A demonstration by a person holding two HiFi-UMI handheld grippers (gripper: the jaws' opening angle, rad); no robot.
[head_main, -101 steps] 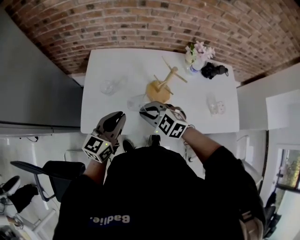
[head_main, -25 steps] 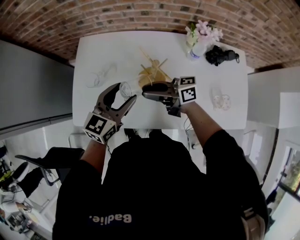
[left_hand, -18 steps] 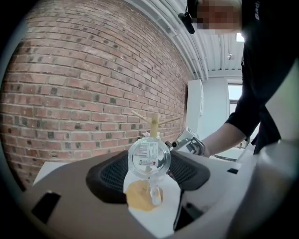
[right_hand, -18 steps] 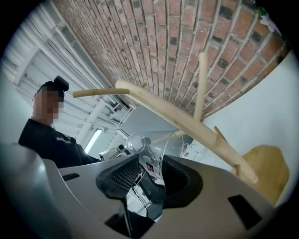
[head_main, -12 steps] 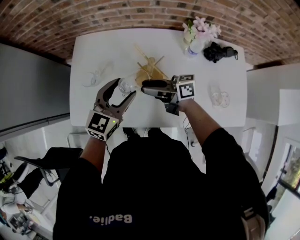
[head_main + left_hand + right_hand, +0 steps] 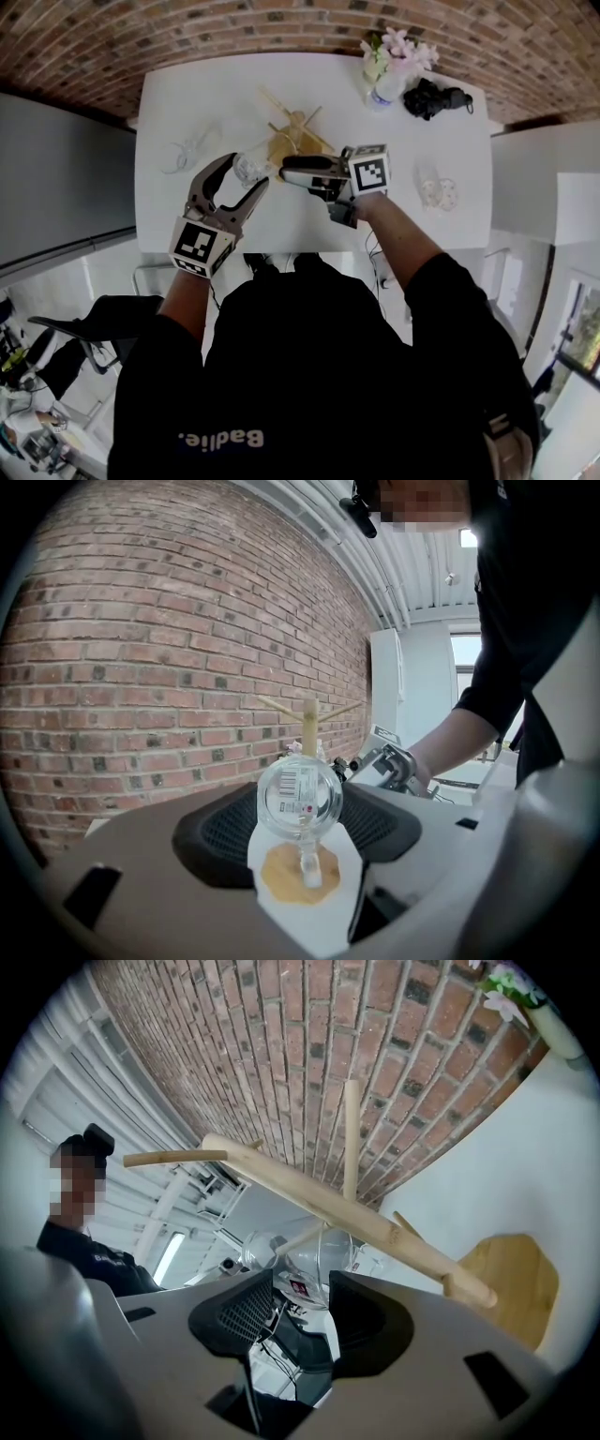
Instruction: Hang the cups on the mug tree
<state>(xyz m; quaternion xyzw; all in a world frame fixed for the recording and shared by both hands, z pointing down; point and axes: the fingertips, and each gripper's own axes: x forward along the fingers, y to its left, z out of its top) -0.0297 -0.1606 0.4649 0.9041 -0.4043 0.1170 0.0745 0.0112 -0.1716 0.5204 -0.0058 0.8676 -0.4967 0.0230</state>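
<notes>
Since four seconds back, both claws have come in over the worktop (image 6: 291, 230). The left claw (image 6: 247, 172), empty then, now has a glass cup (image 6: 300, 797) in it. The right claw (image 6: 286, 172) has just been opening its jaws; they stand wide, with that same cup in the gap at their tips and neither pad pressing it.

I count three cups. One is held in the air just beside the mug tree (image 6: 292, 142). A second cup (image 6: 187, 153) lies on its side at the far left, and a third cup (image 6: 436, 190), hard to resolve, sits well off to the right. There is one tree, one vase of flowers (image 6: 389, 66) and one black object (image 6: 436, 98).

The left claw is fairly wide, its pads on the cup's sides, the cup's base facing its camera and the handle hanging down. That forearm reaches in from the near left, aimed at the tree. The right claw lies level and points leftward at the cup, one face of its marker cube (image 6: 368, 171) turned up.
</notes>
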